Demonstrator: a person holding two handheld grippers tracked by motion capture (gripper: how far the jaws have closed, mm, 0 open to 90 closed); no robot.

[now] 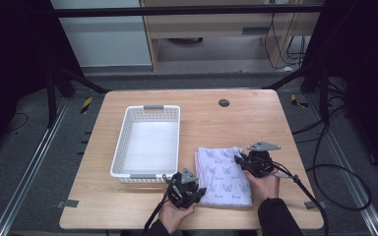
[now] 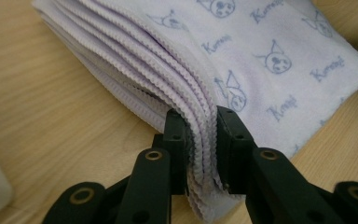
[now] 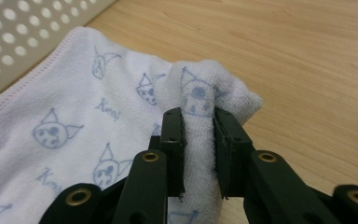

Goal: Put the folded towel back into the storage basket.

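A folded pale lilac towel (image 1: 224, 174) printed with small blue cartoon faces lies on the wooden table (image 1: 256, 118), right of the basket. My left gripper (image 1: 200, 191) is at its near left corner and is shut on the stacked hemmed edges (image 2: 200, 135). My right gripper (image 1: 238, 158) is at the far right corner, shut on a pinched-up fold of the towel (image 3: 198, 140). In the left gripper view the towel's layers (image 2: 261, 56) spread away from the jaws. In the right gripper view the towel's flat top (image 3: 74, 130) lies to the left.
A white perforated plastic basket (image 1: 119, 147) stands to the left of the towel, and its wall (image 3: 9, 37) is close behind the towel. A round grey cable port (image 1: 224, 103) sits near the table's far edge. Cables trail off the right side.
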